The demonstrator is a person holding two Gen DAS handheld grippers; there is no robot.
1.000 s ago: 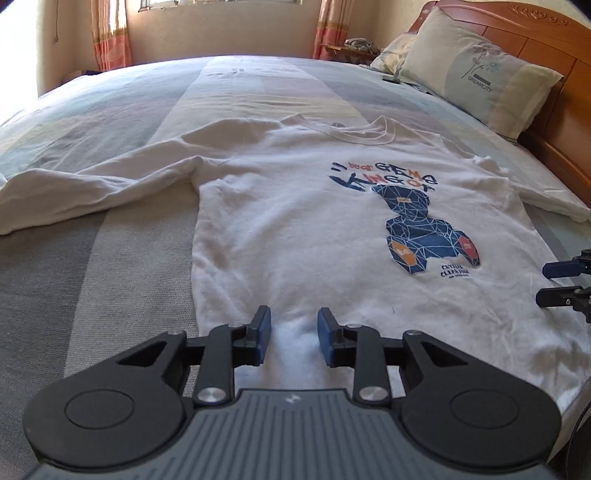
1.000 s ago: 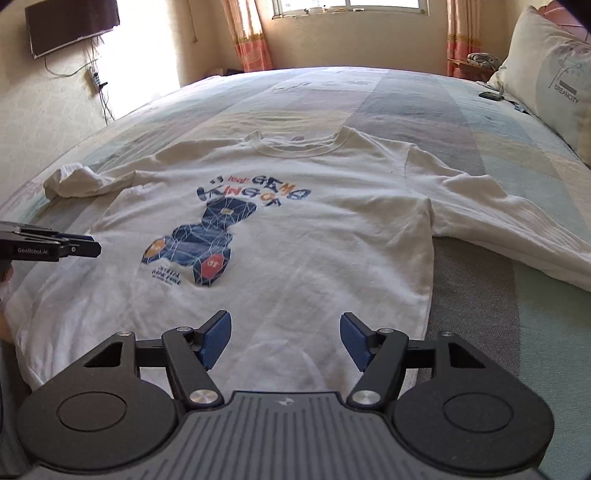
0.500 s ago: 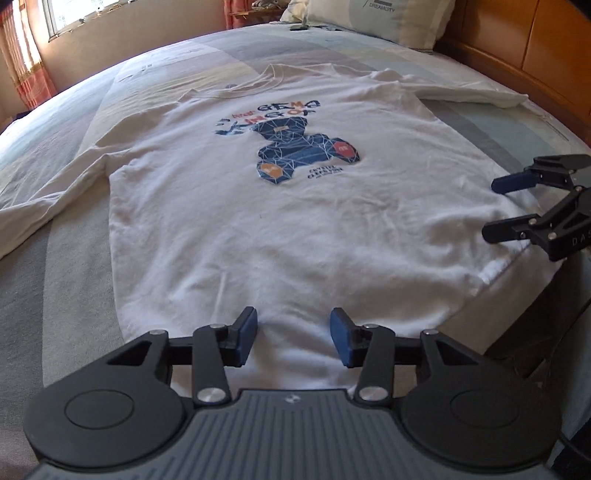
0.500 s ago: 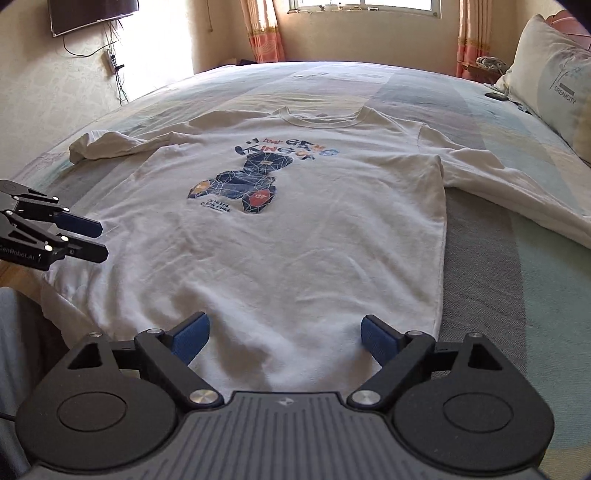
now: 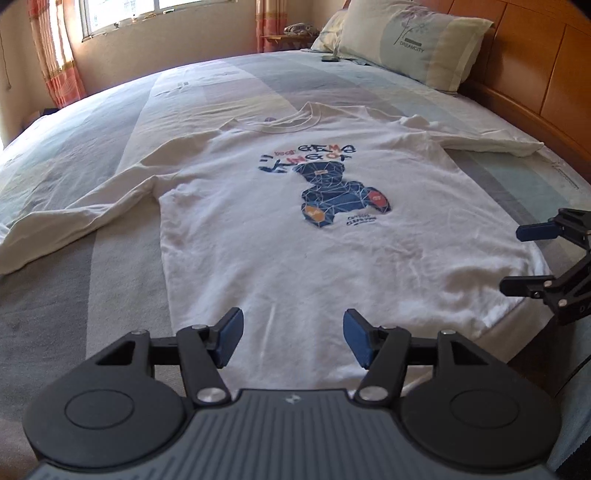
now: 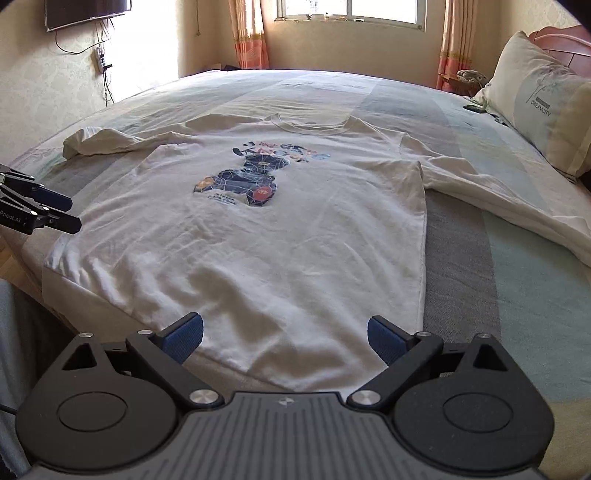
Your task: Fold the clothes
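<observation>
White long-sleeved shirt (image 5: 280,251) spread flat on the bed (image 5: 55,295) (print up), its near hem just beyond left gripper (image 5: 293,339) and right gripper (image 6: 285,338), both empty, jaws opening.

One white shirt (image 5: 280,236) lies spread on one bed (image 5: 55,295), with two long sleeves stretched out, one to each side, and one printed bear (image 5: 341,197) on its chest. Two grippers are in sight: the left gripper (image 5: 291,338) and the right gripper (image 6: 284,338), each with two blue-padded fingers (image 5: 231,332), four in all. One pillow (image 5: 410,40) leans against one wooden headboard (image 5: 535,74). One window (image 6: 351,11) has two curtains, one at each side. One dark screen (image 6: 86,13) hangs on the wall
</observation>
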